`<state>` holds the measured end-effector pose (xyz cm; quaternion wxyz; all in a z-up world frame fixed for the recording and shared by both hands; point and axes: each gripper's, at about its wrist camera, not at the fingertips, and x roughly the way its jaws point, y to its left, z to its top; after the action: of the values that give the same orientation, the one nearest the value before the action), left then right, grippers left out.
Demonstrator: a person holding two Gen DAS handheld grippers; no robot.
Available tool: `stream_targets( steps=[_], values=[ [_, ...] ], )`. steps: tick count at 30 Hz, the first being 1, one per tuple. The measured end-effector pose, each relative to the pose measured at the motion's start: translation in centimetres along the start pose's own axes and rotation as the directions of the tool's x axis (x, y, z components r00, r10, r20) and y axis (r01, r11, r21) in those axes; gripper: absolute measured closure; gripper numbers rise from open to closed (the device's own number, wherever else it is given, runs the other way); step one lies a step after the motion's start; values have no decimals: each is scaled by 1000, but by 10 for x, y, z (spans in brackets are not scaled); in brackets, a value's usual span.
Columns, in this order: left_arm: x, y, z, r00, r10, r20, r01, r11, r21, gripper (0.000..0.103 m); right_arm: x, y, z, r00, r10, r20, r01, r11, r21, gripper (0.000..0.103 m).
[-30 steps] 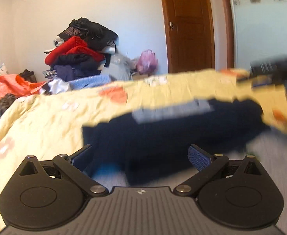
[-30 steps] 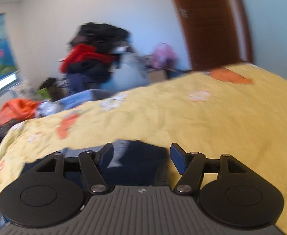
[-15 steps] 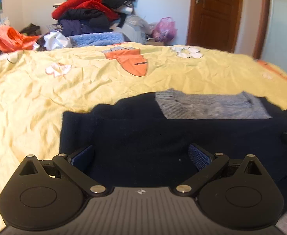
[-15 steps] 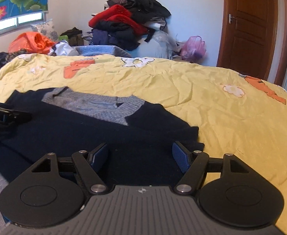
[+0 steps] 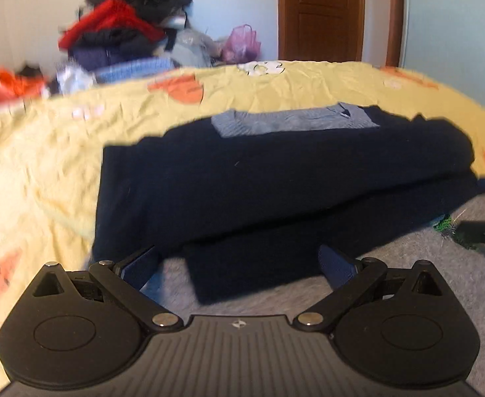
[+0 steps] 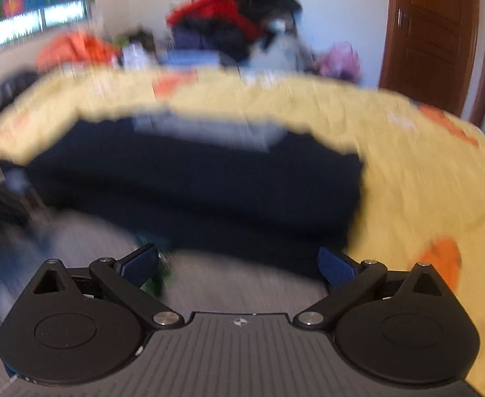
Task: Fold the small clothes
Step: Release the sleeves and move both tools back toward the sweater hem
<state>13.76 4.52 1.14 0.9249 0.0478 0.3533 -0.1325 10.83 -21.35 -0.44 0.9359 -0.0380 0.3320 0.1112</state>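
Observation:
A navy sweater (image 5: 275,182) with a grey-blue knitted band (image 5: 292,122) lies folded flat on the yellow bedspread (image 5: 44,152), its near edge over a grey cloth (image 5: 407,281). My left gripper (image 5: 239,261) is open just short of that near edge, nothing between its blue pads (image 5: 140,264). The right wrist view is blurred by motion. It shows the sweater (image 6: 192,192) ahead of my right gripper (image 6: 239,261), whose jaws are opening wide with nothing pressed between them. A dark part of the right gripper (image 5: 480,235) shows at the left view's right edge.
A tall pile of red, black and blue clothes (image 5: 126,29) stands against the far wall, with a pink bag (image 5: 244,43) beside it. A brown door (image 5: 321,13) is at the back right. Orange fabric (image 5: 1,86) lies at the bed's far left.
The sweater went from lifted to lying flat on the bed. Both grippers have drawn back and down to its near edge, and the right gripper's jaws have spread wider, off the cloth.

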Motion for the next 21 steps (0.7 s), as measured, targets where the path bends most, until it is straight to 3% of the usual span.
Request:
stream_targets(
  steps=[4, 8, 9, 12, 14, 15, 16, 21],
  values=[
    [3, 7, 2, 1000, 16, 8, -16, 1000, -8, 0, -10, -10, -9, 1000, 8, -7, -8, 1000, 20, 2],
    [-16, -13, -1, 993, 117, 6, -117, 993, 3, 0, -19, -1, -7, 999, -31, -10, 31, 999, 16, 6],
    [-28, -20, -6, 995, 102, 10, -102, 995, 5, 0, -26, 3, -6, 1000, -24, -9, 25, 999, 37, 5],
    [-57, -35, -27, 1000, -17, 1, 17, 999, 27, 0, -48, 14, -14, 993, 114, 13, -115, 991, 73, 1],
    [-61, -45, -47, 999, -12, -32, 15, 995, 95, 0, -46, 27, -24, 989, 138, -48, -137, 990, 25, 0],
    [-67, -44, -59, 1000, -1, 10, 0, 994, 111, 0, -45, 35, -33, 992, 110, -54, -112, 993, -34, 0],
    [-74, -39, -67, 1000, 21, 23, -24, 994, 107, 0, -51, 43, -43, 996, 86, -5, -86, 990, -109, 0],
    [-101, 3, -92, 1000, -10, -14, 10, 1000, 28, 0, -80, 18, -65, 988, 153, -33, -156, 982, -103, 0]
  ],
)
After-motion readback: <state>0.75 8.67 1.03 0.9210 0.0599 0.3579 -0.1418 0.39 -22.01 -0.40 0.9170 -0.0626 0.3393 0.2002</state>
